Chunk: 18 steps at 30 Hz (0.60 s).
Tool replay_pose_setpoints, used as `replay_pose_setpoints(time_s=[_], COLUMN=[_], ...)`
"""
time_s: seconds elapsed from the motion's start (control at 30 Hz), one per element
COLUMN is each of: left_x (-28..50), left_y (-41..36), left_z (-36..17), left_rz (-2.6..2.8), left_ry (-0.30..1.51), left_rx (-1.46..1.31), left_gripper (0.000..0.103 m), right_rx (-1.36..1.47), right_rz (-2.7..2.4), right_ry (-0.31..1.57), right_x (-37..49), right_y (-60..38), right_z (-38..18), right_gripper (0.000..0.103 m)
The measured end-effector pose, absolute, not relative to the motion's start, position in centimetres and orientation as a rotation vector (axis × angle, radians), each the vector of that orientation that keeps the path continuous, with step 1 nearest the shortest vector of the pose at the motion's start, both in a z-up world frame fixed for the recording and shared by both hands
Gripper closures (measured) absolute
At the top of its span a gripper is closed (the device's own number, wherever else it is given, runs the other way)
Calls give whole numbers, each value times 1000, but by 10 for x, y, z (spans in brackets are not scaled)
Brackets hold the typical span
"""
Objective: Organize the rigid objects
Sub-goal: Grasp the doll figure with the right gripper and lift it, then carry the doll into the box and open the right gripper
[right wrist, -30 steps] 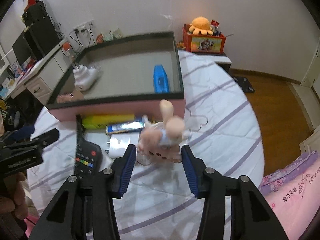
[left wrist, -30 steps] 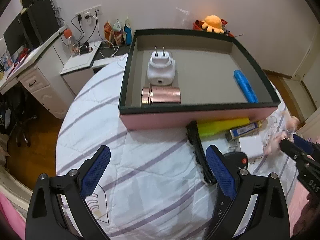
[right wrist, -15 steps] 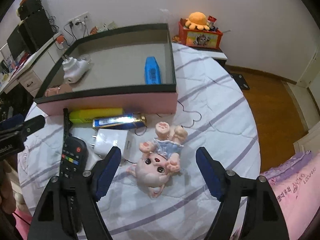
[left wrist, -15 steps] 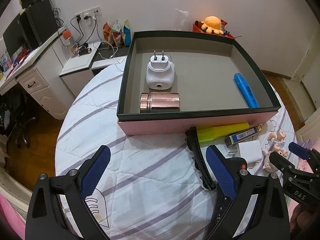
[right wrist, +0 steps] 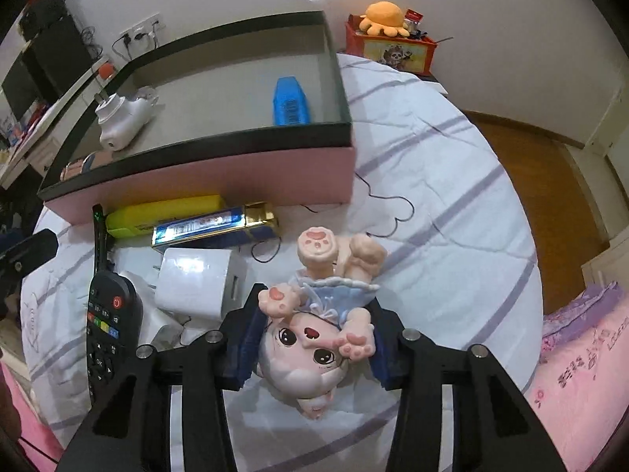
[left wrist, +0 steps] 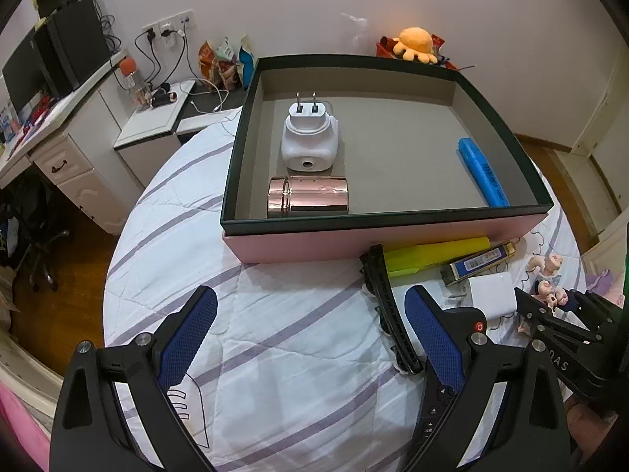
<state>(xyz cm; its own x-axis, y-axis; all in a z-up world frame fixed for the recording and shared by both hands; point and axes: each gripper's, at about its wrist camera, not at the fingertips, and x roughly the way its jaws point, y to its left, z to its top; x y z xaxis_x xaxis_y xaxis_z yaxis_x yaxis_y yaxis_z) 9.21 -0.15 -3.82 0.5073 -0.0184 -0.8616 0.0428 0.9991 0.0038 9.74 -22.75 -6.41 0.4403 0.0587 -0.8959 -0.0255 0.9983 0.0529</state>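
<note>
Right tongs (right wrist: pixel 312 338) lower, closing round doll (right wrist: pixel 314 338); white charger (right wrist: pixel 196 283) (touching) alongside.

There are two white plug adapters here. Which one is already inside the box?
The rounded white adapter with its two prongs pointing toward the wall lies in the box, beside the rose-gold cylinder. The square white charger lies outside on the bedspread.

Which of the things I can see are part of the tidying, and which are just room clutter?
Job:
pink figurine doll, right claw closing around it
pink-sided open box
yellow marker
white charger cube
black remote control

Clutter:
orange plush octopus
snack bags
</note>
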Motion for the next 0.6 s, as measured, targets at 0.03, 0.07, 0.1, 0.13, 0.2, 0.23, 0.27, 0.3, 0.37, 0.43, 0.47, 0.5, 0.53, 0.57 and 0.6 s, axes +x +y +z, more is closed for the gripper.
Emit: replay_pose_setpoints(time_s=[0.03, 0.07, 0.1, 0.13, 0.2, 0.23, 0.27, 0.3, 0.37, 0.43, 0.47, 0.5, 0.53, 0.57, 0.6], left_x=[92, 92, 92, 92, 92, 92, 92, 92, 92, 91, 91, 90, 90, 90, 90], left_y=[-1, -1, -1, -1, 0, 0, 0, -1, 0, 0, 0, 1, 1, 2, 2], left_z=[-38, -38, -38, -38, -38, -38, -38, -38, -38, -37, -37, -36, -36, -35, -35], left_rz=[-36, -36, -36, -36, -37, -37, -36, -37, -38, -38, -38, -36, -35, -34, -34], left_ry=[1038, 1039, 1039, 1038, 1038, 1039, 1038, 1037, 1037, 1035, 1034, 1032, 1031, 1030, 1029], left_rx=[25, 24, 24, 24, 24, 24, 24, 24, 25, 24, 24, 24, 23, 22, 21], left_gripper=[5, 5, 5, 5, 5, 5, 5, 5, 5, 5, 5, 5, 5, 5, 5], right_rx=[35, 41, 48, 56, 60, 59, 58, 56, 52, 50, 52, 53, 55, 56, 56], right_rz=[55, 60, 64, 68, 77, 82, 86, 90, 96, 99, 100, 102, 106, 109, 114], right_ry=[1114, 1113, 1111, 1105, 1099, 1095, 1092, 1088, 1082, 1075, 1073, 1071, 1066, 1061, 1055], right_x=[98, 97, 96, 95, 93, 91, 90, 88, 86, 84, 84, 83, 81, 80, 78], right_y=[-228, -229, -229, -230, -231, -230, -229, -228, -227, -226, -226, -226, -226, -225, -225], right_z=[-64, -63, -62, -60, -58, -55, -54, -53, -47, -44, -43, -43, -41, -38, -36], right_gripper=[57, 57, 57, 58, 61, 61, 61, 61, 61, 61, 61, 61, 61, 61, 61])
